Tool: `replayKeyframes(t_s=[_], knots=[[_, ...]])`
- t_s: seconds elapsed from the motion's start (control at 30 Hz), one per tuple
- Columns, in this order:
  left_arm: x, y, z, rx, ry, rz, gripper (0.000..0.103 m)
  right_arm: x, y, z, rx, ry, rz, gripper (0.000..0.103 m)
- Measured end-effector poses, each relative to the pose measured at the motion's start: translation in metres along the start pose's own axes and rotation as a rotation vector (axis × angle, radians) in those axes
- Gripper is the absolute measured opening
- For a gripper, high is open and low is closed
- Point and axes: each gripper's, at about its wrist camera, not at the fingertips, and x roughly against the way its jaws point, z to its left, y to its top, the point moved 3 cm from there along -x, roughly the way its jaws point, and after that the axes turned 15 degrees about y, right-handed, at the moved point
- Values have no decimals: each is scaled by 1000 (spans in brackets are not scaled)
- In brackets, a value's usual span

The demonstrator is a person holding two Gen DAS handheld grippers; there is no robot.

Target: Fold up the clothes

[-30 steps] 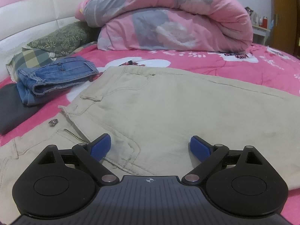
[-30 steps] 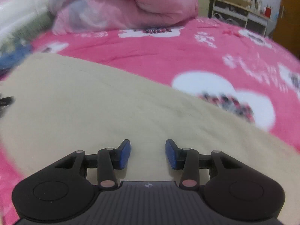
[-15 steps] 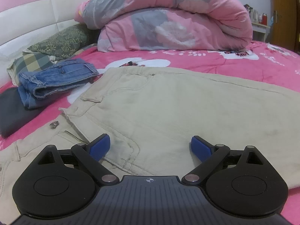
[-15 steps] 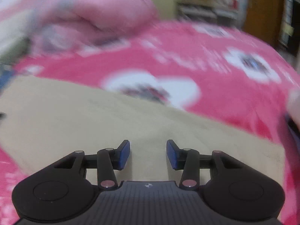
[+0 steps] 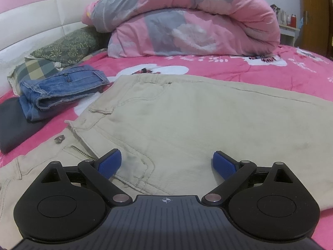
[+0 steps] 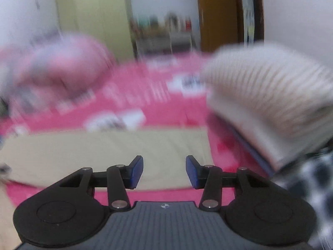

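Beige trousers [image 5: 197, 120] lie flat on the pink bed cover [image 5: 291, 66], waistband and open zip at the left. My left gripper [image 5: 166, 160] hangs just above the front pocket area, wide open, nothing between its blue pads. The right wrist view is motion-blurred. It shows the far end of the trousers [image 6: 104, 152] on the cover below my right gripper [image 6: 164, 170]. Its jaws stand partly apart and are opening, with nothing between them.
Folded blue jeans [image 5: 62, 87] rest on a dark garment [image 5: 12, 125] at the left, pillows [image 5: 68, 48] behind them. A rolled pink duvet [image 5: 187, 25] fills the back. A pale striped bundle [image 6: 270, 104] and black-and-white spotted fabric [image 6: 316, 183] lie at the right.
The right gripper has swung quickly to the right along the trouser legs and risen, bringing the striped bundle and the room's far wall into view. The left gripper has stayed put.
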Motion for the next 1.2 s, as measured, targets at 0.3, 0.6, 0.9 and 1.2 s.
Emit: replayKeyframes(t_s=[0.3, 0.6, 0.9, 1.2], knots=[[66, 22, 23, -32, 34, -145, 96, 222, -18, 76, 211, -105, -492, 78], [189, 34, 80, 54, -28, -217, 99, 278, -24, 46, 122, 253, -811, 91], [235, -11, 108, 72, -25, -156, 100, 267, -31, -21, -224, 738, -820, 92], [213, -69, 110, 182, -65, 28, 100, 221, -22, -22, -305, 688, -365, 94]])
